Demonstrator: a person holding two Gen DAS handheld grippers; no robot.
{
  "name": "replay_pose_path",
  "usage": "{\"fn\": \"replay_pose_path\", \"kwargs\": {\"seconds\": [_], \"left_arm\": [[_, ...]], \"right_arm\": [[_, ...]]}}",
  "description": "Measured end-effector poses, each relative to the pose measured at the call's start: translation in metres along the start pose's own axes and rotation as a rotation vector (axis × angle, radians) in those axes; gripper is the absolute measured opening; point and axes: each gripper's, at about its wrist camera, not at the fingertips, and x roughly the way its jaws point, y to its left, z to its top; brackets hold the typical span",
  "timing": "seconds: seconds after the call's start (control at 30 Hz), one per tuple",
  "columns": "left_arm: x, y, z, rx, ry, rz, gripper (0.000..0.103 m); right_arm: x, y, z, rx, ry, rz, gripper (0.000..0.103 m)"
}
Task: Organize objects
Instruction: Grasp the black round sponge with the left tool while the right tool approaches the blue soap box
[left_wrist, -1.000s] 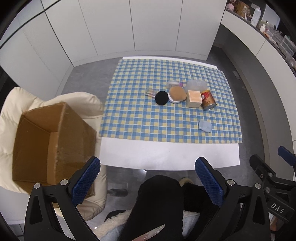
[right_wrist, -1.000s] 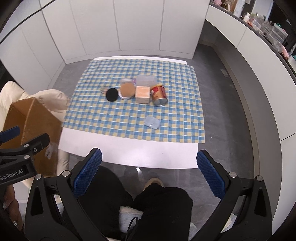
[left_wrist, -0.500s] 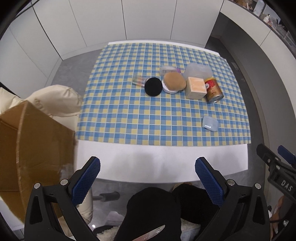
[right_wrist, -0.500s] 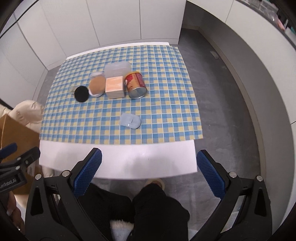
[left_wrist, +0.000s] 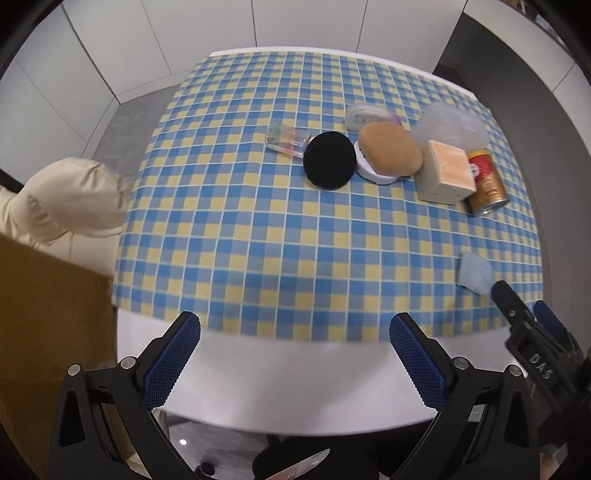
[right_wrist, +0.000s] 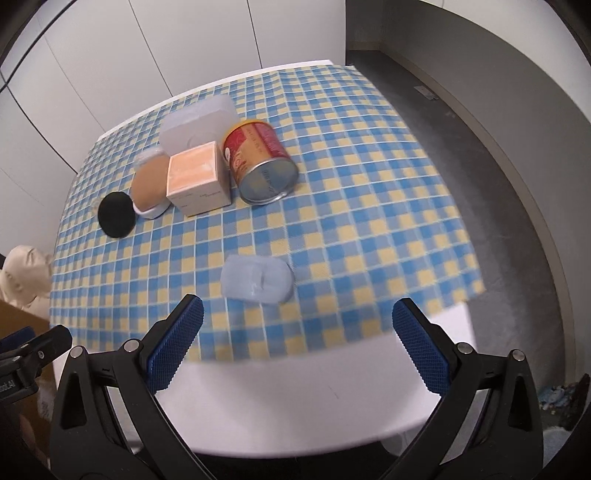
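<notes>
The objects, among them a tipped can (right_wrist: 258, 166), a peach box (right_wrist: 197, 179) and a pale blue case (right_wrist: 256, 278), all lie unsorted on the checked cloth (left_wrist: 258, 229), while the left gripper (left_wrist: 293, 354) and right gripper (right_wrist: 295, 343) hover spread and empty.

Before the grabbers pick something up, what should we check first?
1. Right gripper fingers open and empty: ok.
2. Left gripper fingers open and empty: ok.
3. Pale blue packet lies alone on the checked cloth, just ahead of the right gripper, nothing touching it: ok.
4. Red can lies on its side against the peach box; could roll: not ok.
5. Cardboard box within reach at the left: ok.
6. Room inside the cardboard box: cannot tell.
</notes>
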Motion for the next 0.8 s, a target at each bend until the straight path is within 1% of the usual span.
{"fn": "replay_pose_path", "kwargs": {"seconds": [0.03, 0.07, 0.1, 0.17, 0.2, 0.23, 0.27, 0.33, 0.37, 0.4, 0.43, 0.47, 0.5, 0.53, 0.63, 0.73, 0.77, 0.8], "left_arm": [[0.006, -0.001, 0.004, -0.001, 0.0, -0.002, 0.102], [0.011, -0.001, 0.007, -0.002, -0.001, -0.007, 0.102], [0.015, -0.002, 0.01, -0.004, 0.001, -0.011, 0.102], [0.024, -0.004, 0.017, -0.007, 0.005, -0.022, 0.102], [0.027, -0.005, 0.019, -0.007, 0.005, -0.024, 0.102], [0.03, -0.006, 0.021, -0.006, 0.005, -0.026, 0.102], [0.034, -0.008, 0.024, -0.003, 0.003, -0.024, 0.102], [0.039, -0.011, 0.029, 0.002, 0.001, -0.021, 0.102], [0.043, -0.013, 0.034, 0.01, -0.002, -0.018, 0.102], [0.045, -0.014, 0.037, 0.015, -0.005, -0.015, 0.102], [0.048, -0.015, 0.042, 0.019, -0.012, -0.01, 0.102], [0.05, -0.015, 0.047, 0.02, -0.017, -0.007, 0.102], [0.052, -0.016, 0.051, 0.02, -0.021, -0.007, 0.102], [0.054, -0.017, 0.056, 0.019, -0.026, -0.008, 0.102], [0.062, -0.021, 0.073, 0.023, -0.048, 0.005, 0.102], [0.063, -0.025, 0.085, 0.028, -0.104, 0.023, 0.101], [0.064, -0.027, 0.089, 0.036, -0.126, 0.034, 0.1], [0.065, -0.03, 0.092, 0.041, -0.137, 0.045, 0.094]], "right_arm": [[0.006, 0.001, 0.0, 0.004, -0.006, 0.005, 0.102], [0.013, 0.002, -0.001, 0.014, -0.005, 0.01, 0.098], [0.022, 0.003, -0.002, 0.031, 0.007, 0.025, 0.096], [0.036, 0.004, -0.004, 0.061, 0.042, 0.031, 0.094], [0.044, 0.004, -0.004, 0.072, 0.053, 0.018, 0.094], [0.047, 0.006, -0.005, 0.071, 0.051, 0.009, 0.095], [0.046, 0.008, -0.004, 0.056, 0.028, -0.014, 0.095], [0.046, 0.014, -0.002, 0.023, -0.005, -0.027, 0.095], [0.047, 0.017, -0.001, 0.009, -0.015, -0.029, 0.092], [0.047, 0.018, 0.0, 0.006, -0.017, -0.019, 0.087], [0.048, 0.019, 0.001, 0.011, -0.015, 0.006, 0.08], [0.046, 0.021, 0.002, 0.013, -0.023, 0.013, 0.067], [0.044, 0.023, 0.002, 0.006, -0.031, 0.034, 0.06], [0.043, 0.025, 0.002, -0.002, -0.034, 0.042, 0.06], [0.043, 0.031, 0.001, -0.02, -0.051, 0.018, 0.06], [0.042, 0.028, 0.001, -0.003, -0.047, 0.029, 0.059], [0.043, 0.026, 0.002, 0.005, -0.043, 0.037, 0.059], [0.044, 0.025, 0.003, 0.013, -0.039, 0.043, 0.059]]}}
